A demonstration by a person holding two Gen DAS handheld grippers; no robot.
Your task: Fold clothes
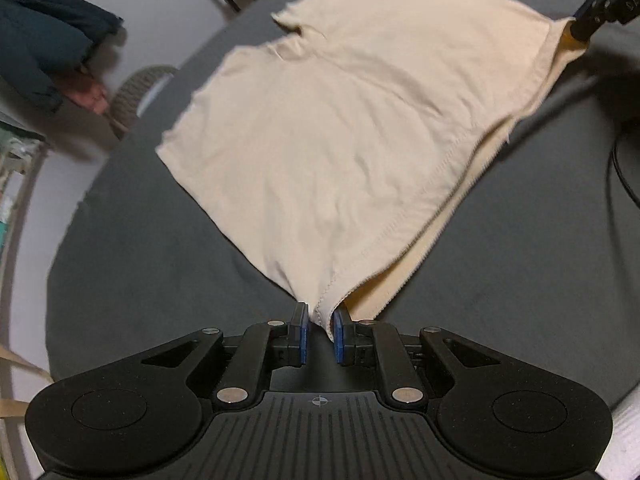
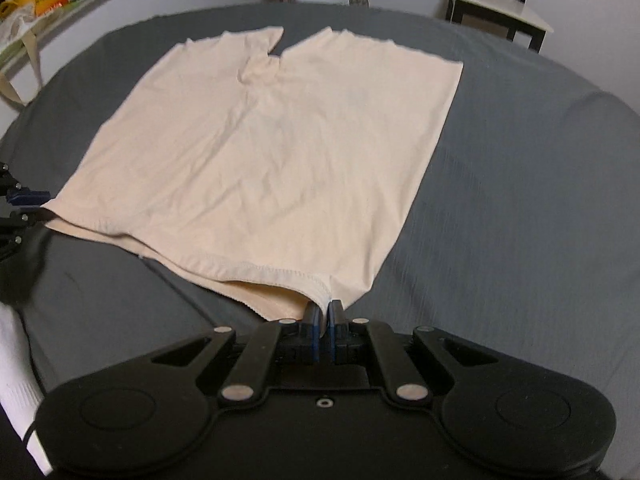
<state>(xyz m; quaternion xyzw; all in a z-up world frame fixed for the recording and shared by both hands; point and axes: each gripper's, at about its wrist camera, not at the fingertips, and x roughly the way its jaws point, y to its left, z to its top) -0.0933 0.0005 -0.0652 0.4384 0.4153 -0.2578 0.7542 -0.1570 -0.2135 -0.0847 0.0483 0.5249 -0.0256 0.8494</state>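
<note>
While the one pair of cream shorts (image 2: 264, 152) is lying mostly flat on the dark grey desk (image 2: 520, 200), its waistband is pointing toward 6 o'clock and its two legs toward 12. The right hand-held gripper (image 2: 325, 322) is pinching one waistband corner, nearly closed. The left hand-held gripper (image 1: 321, 334) is gripping the other corner, jaws slightly apart.

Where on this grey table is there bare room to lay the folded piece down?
Widest bare stretch of the grey table: right of the beige shorts, out to the table edge. A narrower strip lies between the near hem and both tongs, left and right. The middle is covered by the shorts; a white object crowds the near left.
</note>
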